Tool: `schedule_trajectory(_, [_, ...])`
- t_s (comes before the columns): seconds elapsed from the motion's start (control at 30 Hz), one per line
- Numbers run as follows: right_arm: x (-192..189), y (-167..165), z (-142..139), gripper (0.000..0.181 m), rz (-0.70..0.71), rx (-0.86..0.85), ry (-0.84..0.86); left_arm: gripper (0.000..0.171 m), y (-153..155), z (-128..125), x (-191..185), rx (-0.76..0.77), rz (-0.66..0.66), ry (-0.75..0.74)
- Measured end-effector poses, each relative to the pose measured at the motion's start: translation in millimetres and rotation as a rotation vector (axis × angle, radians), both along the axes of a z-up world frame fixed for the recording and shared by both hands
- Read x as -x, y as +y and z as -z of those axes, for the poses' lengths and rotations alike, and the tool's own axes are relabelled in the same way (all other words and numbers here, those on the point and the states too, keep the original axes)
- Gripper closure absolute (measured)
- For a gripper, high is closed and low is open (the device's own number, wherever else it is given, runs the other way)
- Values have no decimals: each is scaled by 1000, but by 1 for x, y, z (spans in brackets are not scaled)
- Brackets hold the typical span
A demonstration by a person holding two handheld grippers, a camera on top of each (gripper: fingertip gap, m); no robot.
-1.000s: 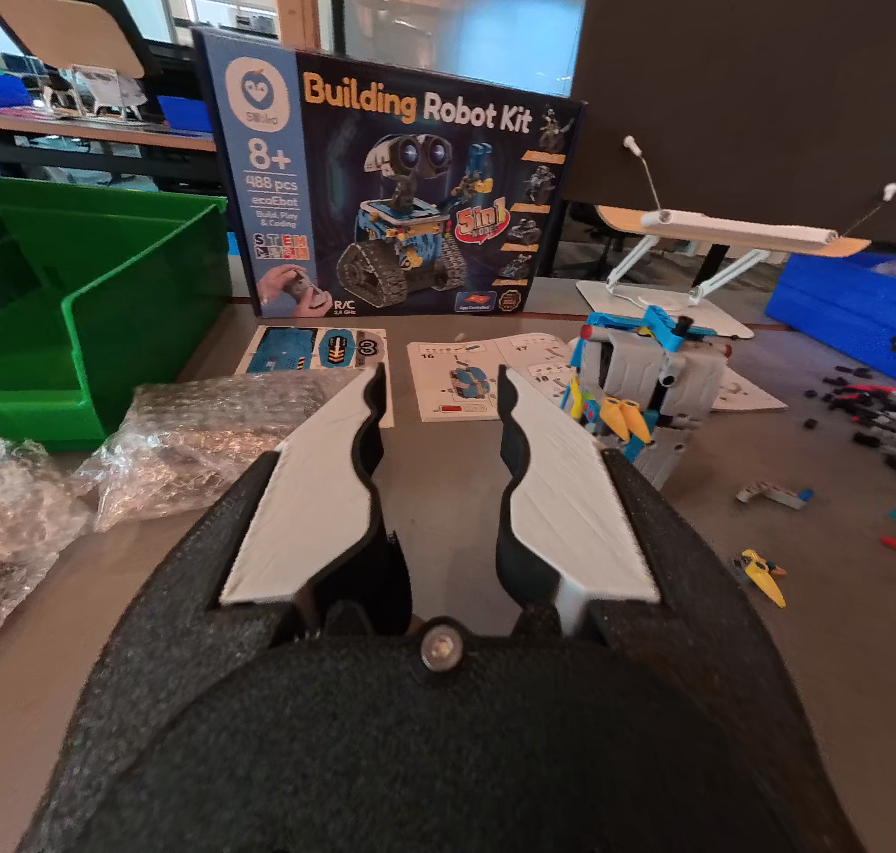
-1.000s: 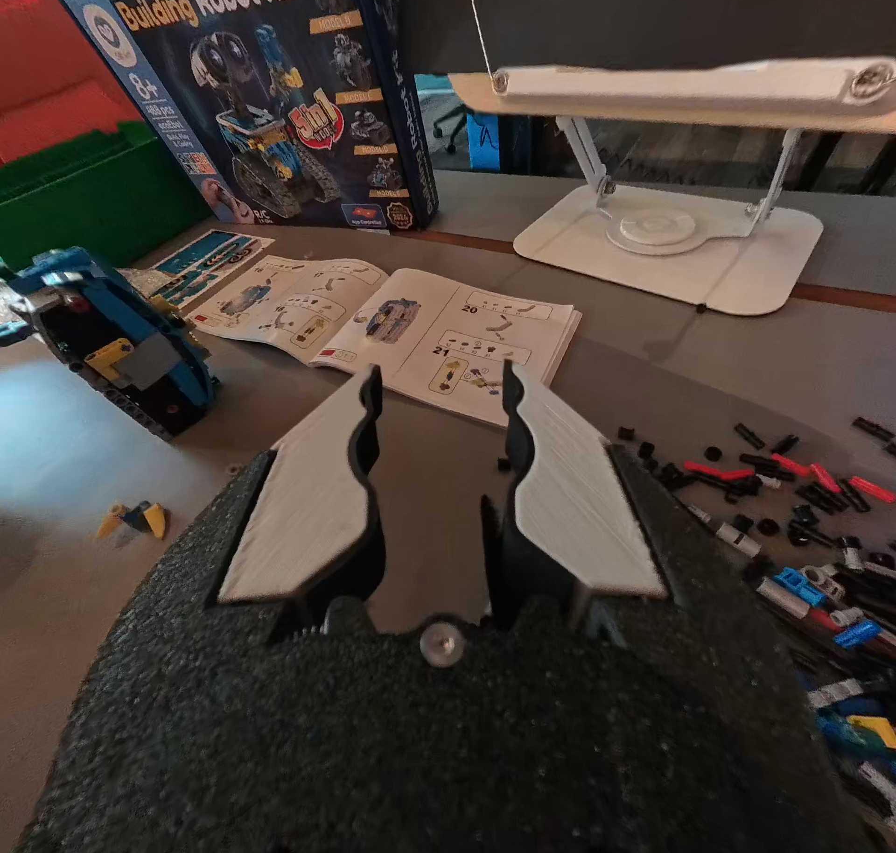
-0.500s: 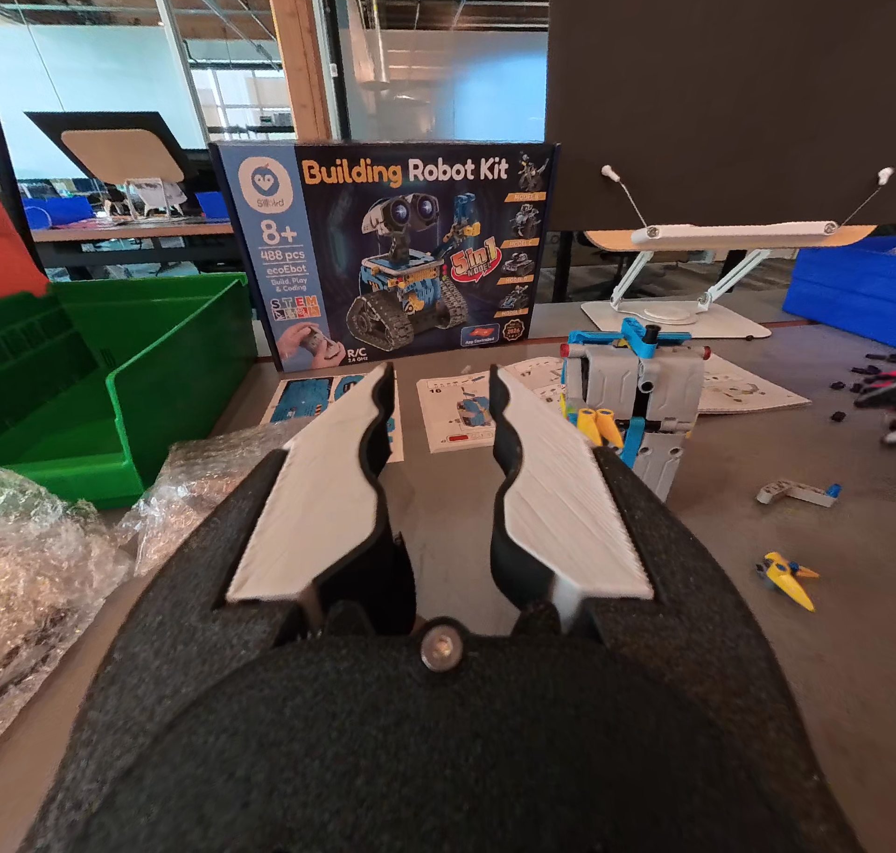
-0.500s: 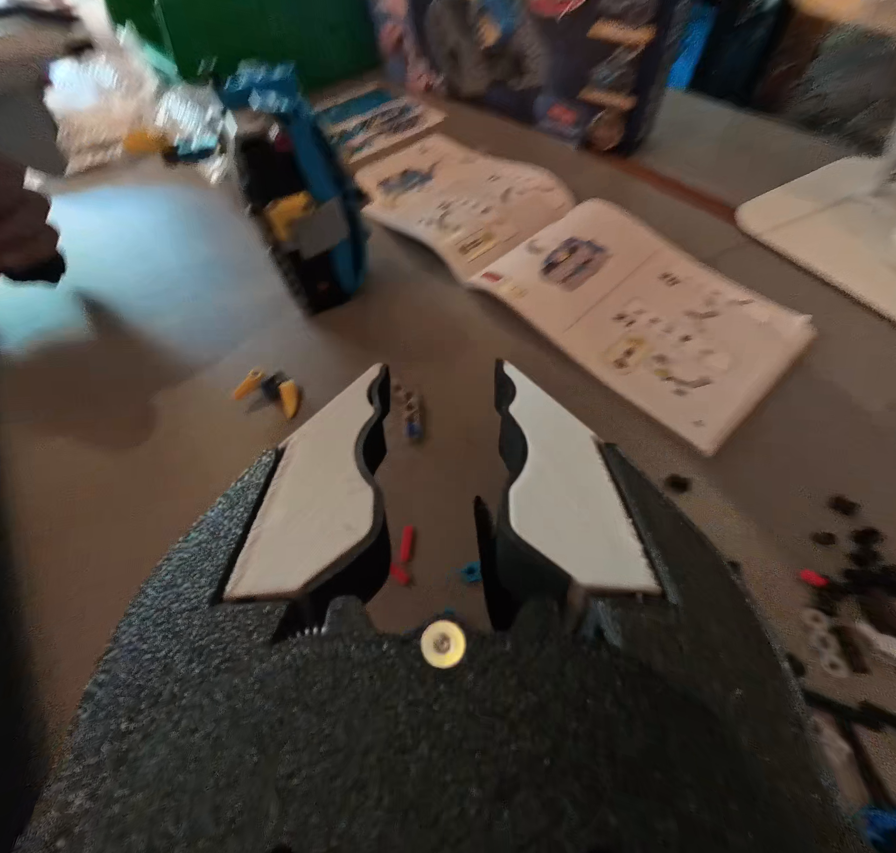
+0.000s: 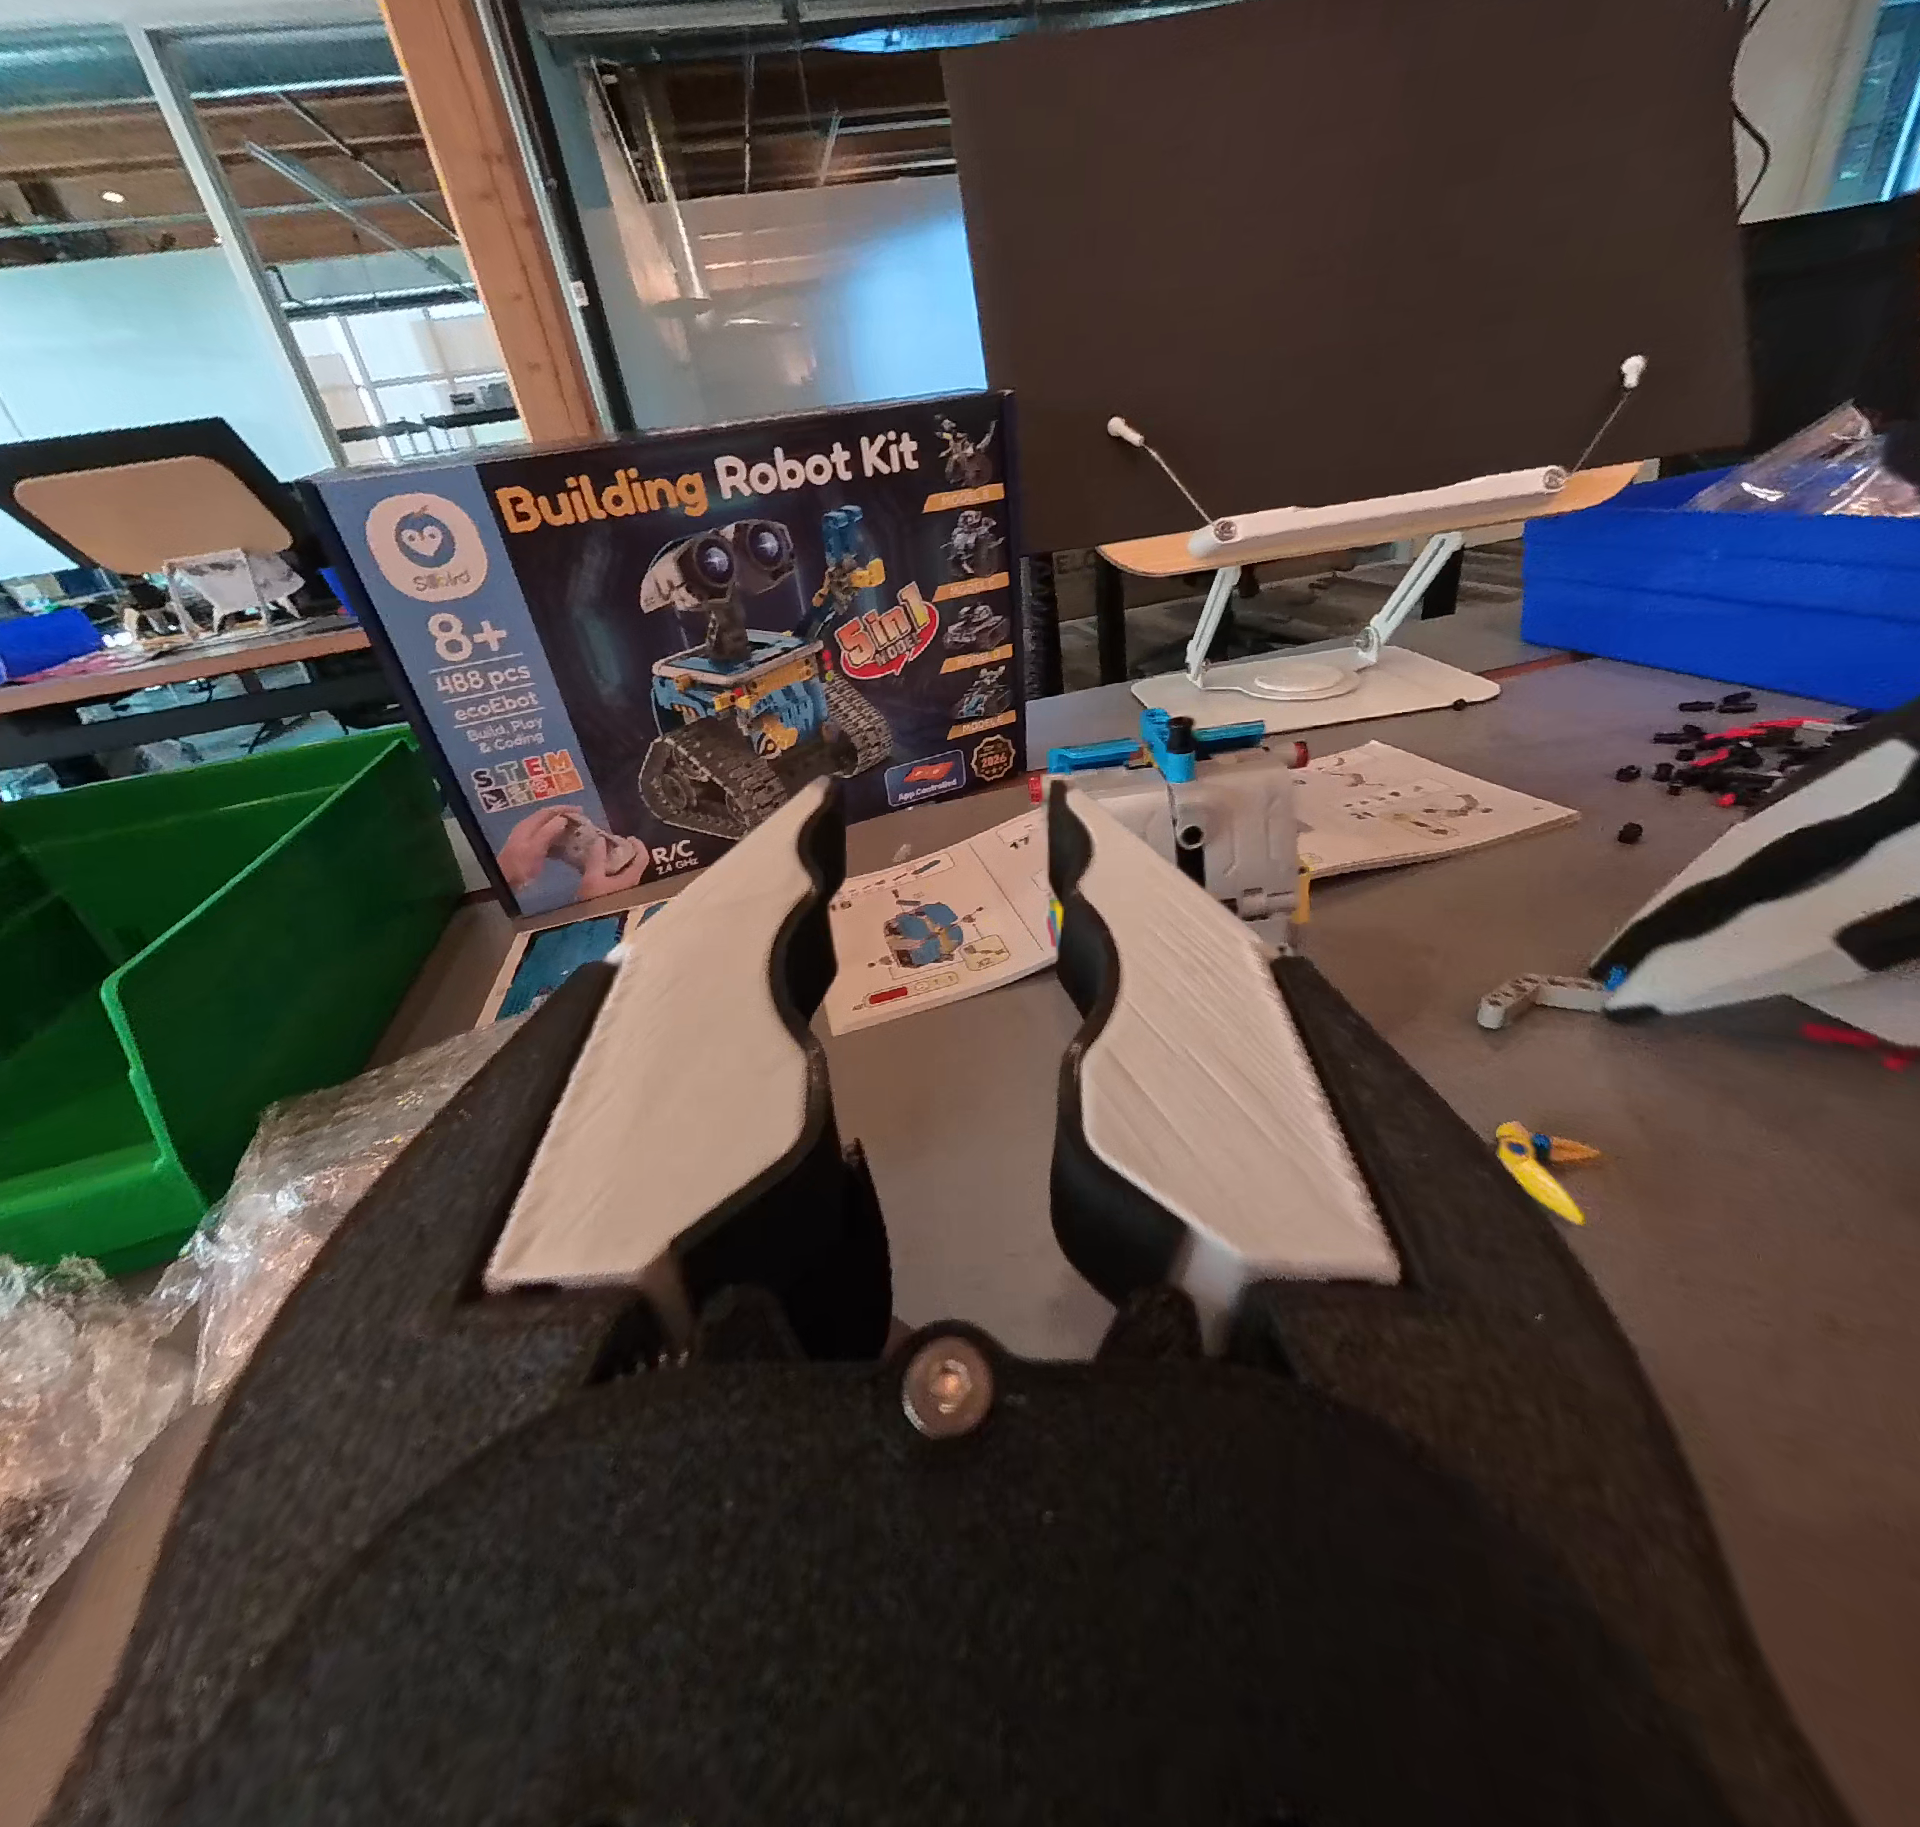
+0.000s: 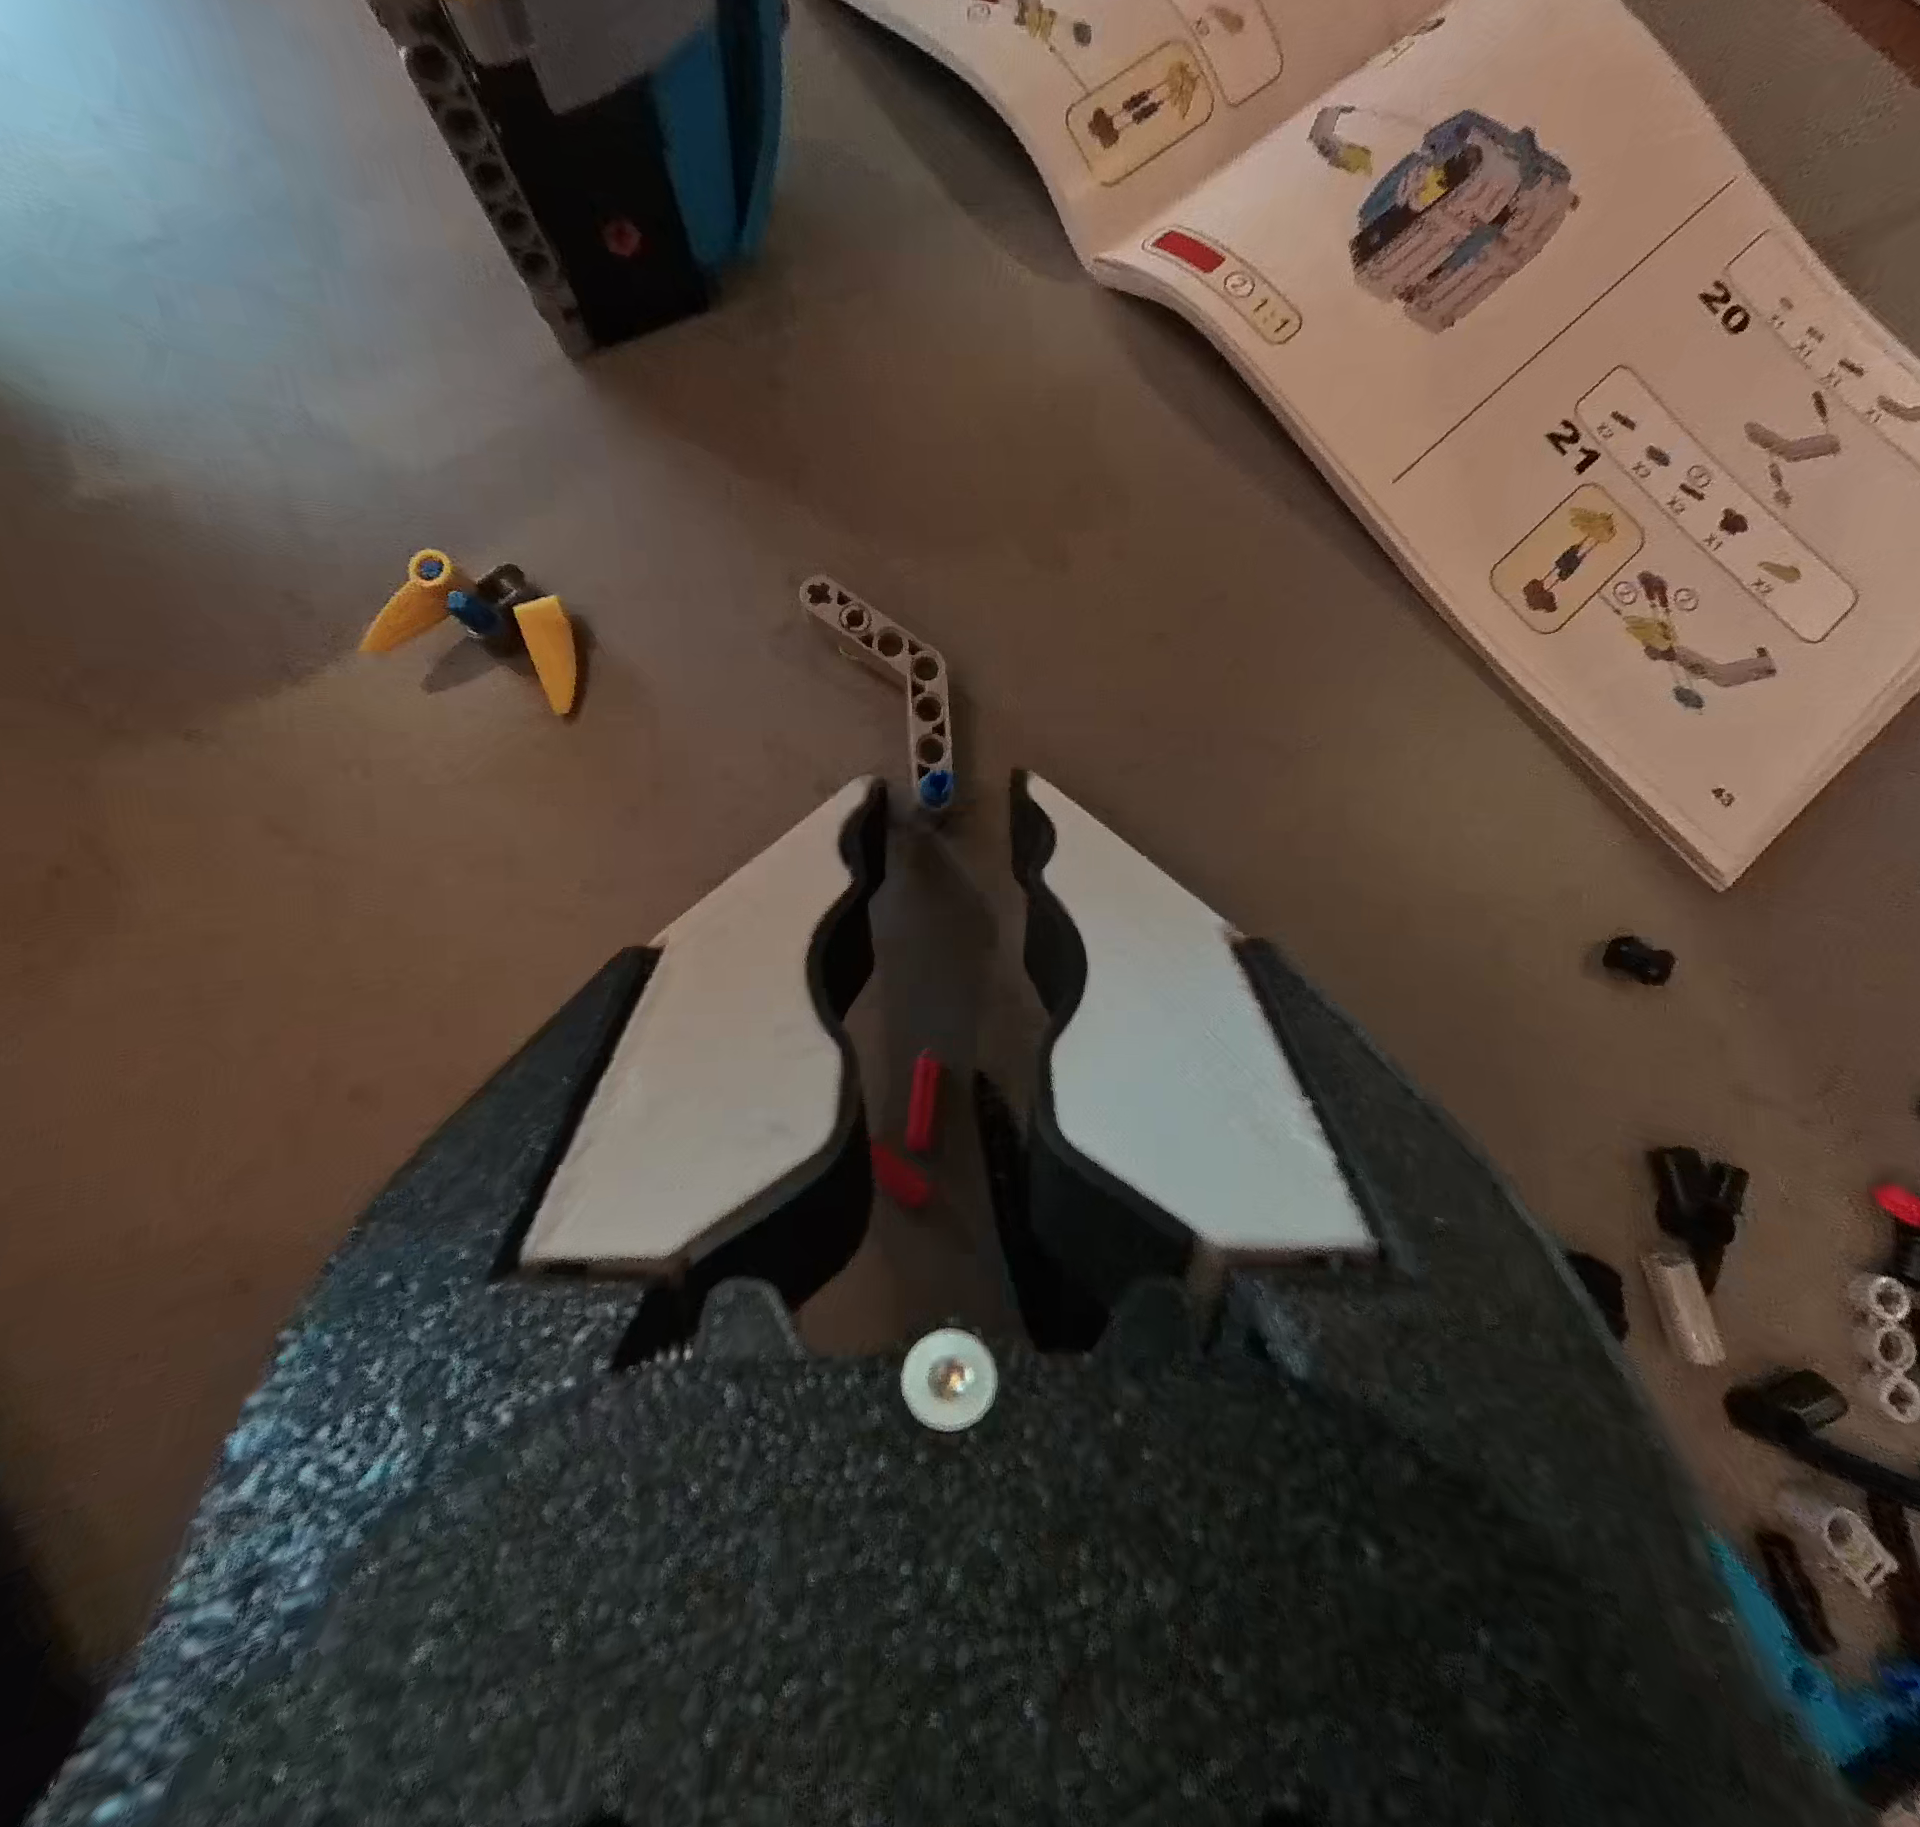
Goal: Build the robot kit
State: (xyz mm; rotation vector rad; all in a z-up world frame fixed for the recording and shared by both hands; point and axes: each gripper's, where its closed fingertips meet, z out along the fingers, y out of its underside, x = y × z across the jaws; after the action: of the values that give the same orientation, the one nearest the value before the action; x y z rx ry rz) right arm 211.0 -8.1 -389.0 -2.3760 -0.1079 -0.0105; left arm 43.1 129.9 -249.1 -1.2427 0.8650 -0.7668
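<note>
While blurred, booklet [image 6: 1455, 343] runs off-frame.

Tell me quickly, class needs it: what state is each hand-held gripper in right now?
Left hand-held gripper: open, holding nothing, above the table.
Right hand-held gripper: open, holding nothing, tips at the blue-pinned end of the bent grey plastic beam.

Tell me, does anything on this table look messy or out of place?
Mostly loose parts. Small black and red plastic pins lie scattered on the grey table. A bent grey plastic beam and a yellow two-pronged piece lie apart from the half-built blue and grey model. Crumpled clear bubble wrap sits nearby.
</note>
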Motion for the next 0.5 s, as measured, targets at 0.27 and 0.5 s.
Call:
schedule_trajectory(0.27, [33,-27,-25,174,-226,-56,171,134,-36,1,-6,-127,87,63])
schedule_trajectory(0.5, [36,-32,-39,173,-233,-109,362,135,-94,41,-38,-364,230,330])
